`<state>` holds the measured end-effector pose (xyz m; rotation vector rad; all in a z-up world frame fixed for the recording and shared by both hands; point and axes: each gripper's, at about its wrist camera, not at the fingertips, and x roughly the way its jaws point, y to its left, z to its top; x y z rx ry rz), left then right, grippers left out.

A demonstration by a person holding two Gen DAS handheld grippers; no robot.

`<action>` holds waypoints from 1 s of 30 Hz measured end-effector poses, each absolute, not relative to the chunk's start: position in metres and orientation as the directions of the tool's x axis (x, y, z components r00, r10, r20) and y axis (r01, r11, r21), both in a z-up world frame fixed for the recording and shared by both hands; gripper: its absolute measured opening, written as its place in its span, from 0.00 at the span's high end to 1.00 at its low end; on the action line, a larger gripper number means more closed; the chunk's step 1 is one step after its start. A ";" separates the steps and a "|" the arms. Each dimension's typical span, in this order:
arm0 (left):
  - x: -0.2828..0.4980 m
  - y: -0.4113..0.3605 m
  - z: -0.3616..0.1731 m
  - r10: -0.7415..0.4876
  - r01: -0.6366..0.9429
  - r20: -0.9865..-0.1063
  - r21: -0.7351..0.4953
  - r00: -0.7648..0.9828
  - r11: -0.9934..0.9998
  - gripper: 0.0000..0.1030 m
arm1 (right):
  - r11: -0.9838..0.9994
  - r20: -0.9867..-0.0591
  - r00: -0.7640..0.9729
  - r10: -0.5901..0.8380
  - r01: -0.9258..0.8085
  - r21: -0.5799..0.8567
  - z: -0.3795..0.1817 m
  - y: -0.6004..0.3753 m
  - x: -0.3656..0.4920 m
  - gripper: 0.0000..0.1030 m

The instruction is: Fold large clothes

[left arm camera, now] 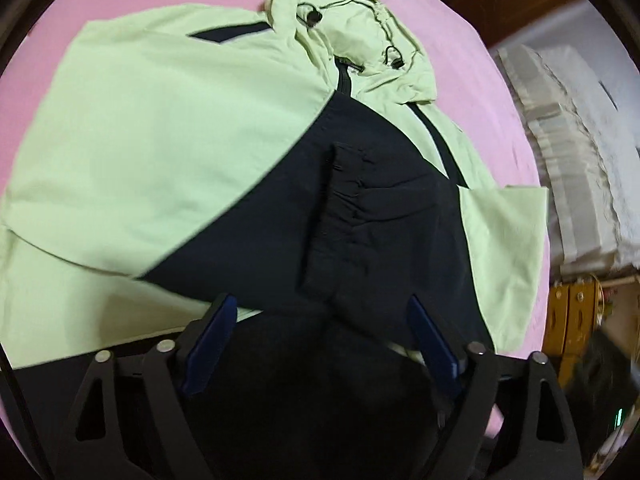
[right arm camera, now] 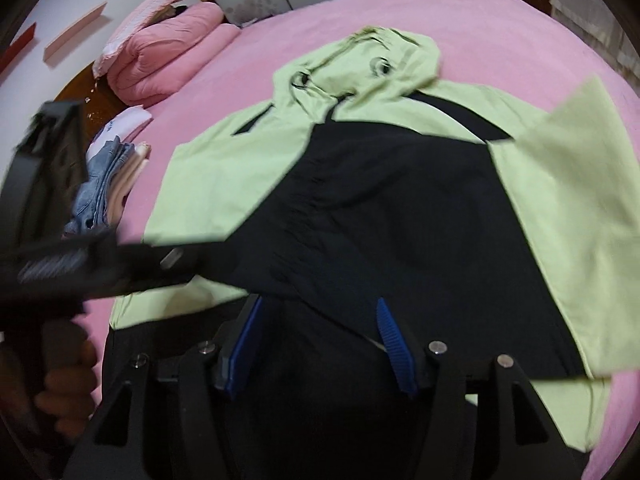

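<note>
Folding next: grab the jacket's [right arm camera: 224,168] bottom hem w/ both grippers, lift it evenly & lay it up toward the hood [right arm camera: 360,68]. Jacket lies flat mid-bed [right arm camera: 500,24], sleeves crossed on top. Left gripper [left arm camera: 320,320] & right gripper [right arm camera: 316,320] both tilt down over the near hem, fingers apart, holding nothing.

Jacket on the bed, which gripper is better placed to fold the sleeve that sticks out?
Probably the right gripper: the spread green sleeve lies on its side of the jacket.
</note>
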<state>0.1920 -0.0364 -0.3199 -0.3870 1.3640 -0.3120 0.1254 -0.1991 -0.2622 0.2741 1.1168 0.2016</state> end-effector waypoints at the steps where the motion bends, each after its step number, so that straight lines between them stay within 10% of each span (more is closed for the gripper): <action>1: 0.194 -0.045 -0.326 -0.416 -0.020 -0.891 -0.427 0.183 0.904 0.28 | 0.952 -0.863 0.421 0.280 -0.007 0.306 -0.264 -0.207 0.117 0.43; 12: 0.204 -0.101 -0.356 -0.195 -0.007 -0.973 -0.197 0.122 0.980 0.38 | 0.984 -0.917 0.392 0.075 0.120 0.131 -0.277 -0.277 0.046 0.43; 21: 0.201 -0.120 -0.348 -0.154 -0.029 -0.978 -0.159 0.142 0.987 0.75 | 0.929 -0.908 0.413 -0.065 0.358 0.096 -0.279 -0.335 0.034 0.43; 30: 0.204 -0.138 -0.243 -0.146 0.092 -0.876 -0.116 0.459 0.989 0.79 | 0.940 -0.895 0.419 -0.154 0.341 -0.003 -0.282 -0.354 0.053 0.43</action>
